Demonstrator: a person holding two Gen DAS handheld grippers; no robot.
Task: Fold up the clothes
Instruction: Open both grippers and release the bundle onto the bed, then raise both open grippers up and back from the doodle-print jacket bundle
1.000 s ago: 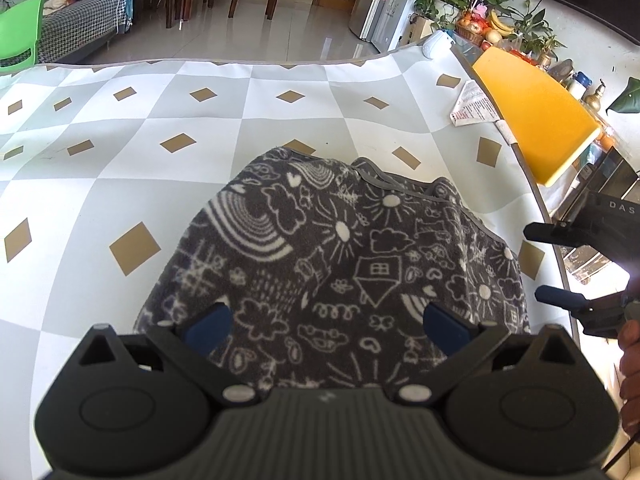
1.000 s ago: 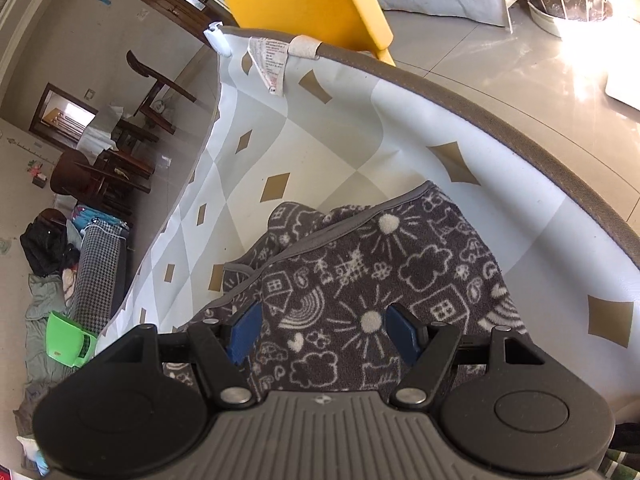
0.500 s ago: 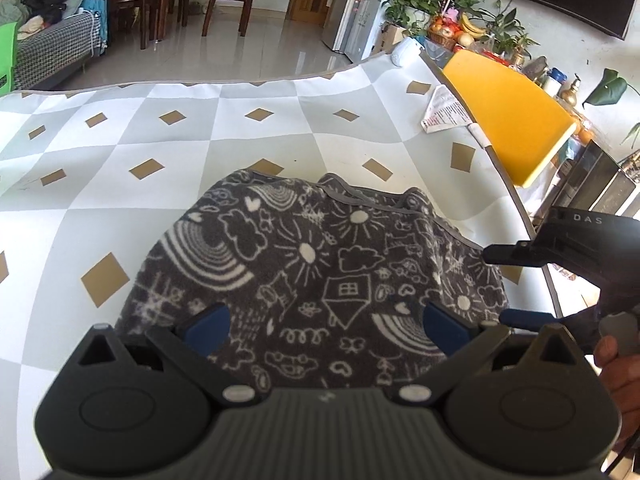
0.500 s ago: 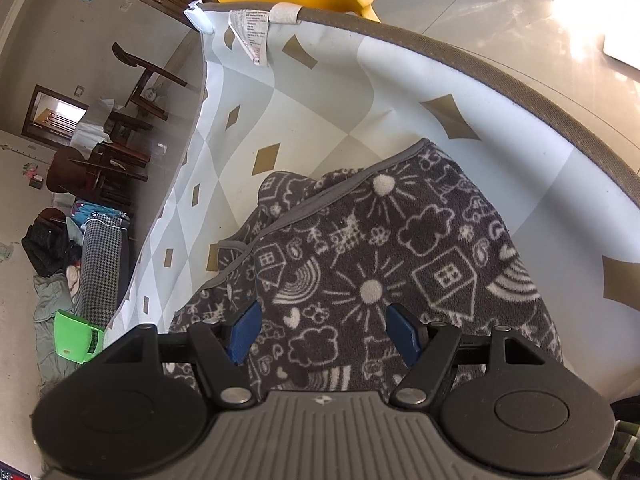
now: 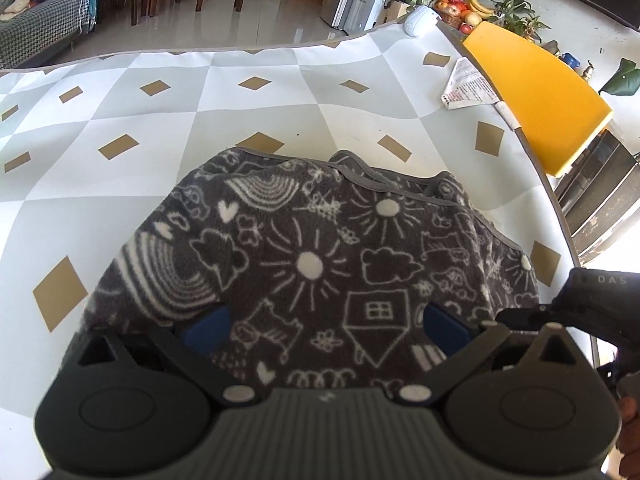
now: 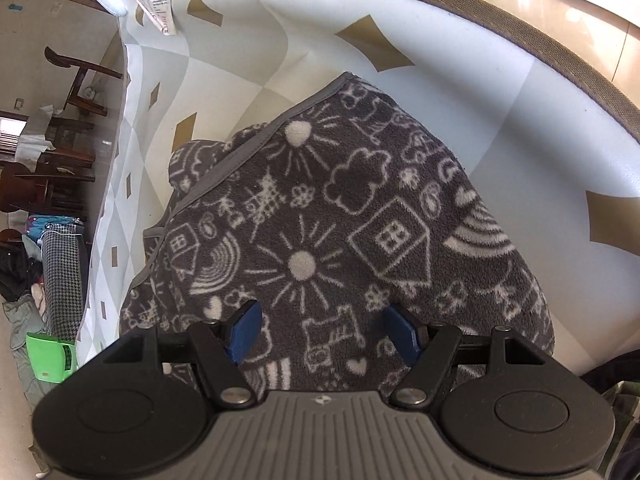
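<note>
A dark grey fleece garment (image 5: 312, 256) printed with white suns, clouds and houses lies bunched on a checked mat (image 5: 240, 120). My left gripper (image 5: 324, 326) hangs just over its near edge, blue pads spread wide, nothing pinched between them. The same garment (image 6: 320, 232) fills the right wrist view, its grey-trimmed hem running up to a corner near the mat's border. My right gripper (image 6: 322, 330) stands open over the cloth's near part. The right gripper's black body (image 5: 592, 304) shows at the right edge of the left wrist view, beside the garment's right side.
The mat's grey border (image 6: 520, 28) curves close to the garment on the right. A yellow chair (image 5: 536, 92) stands past that edge, with a white care label (image 5: 466, 86) on the mat near it. Chairs, a sofa and plants stand on the tiled floor beyond.
Both grippers have sunk toward the garment, which now looks larger in both views. The left one has also shifted closer to the right gripper. Neither has changed its opening.
</note>
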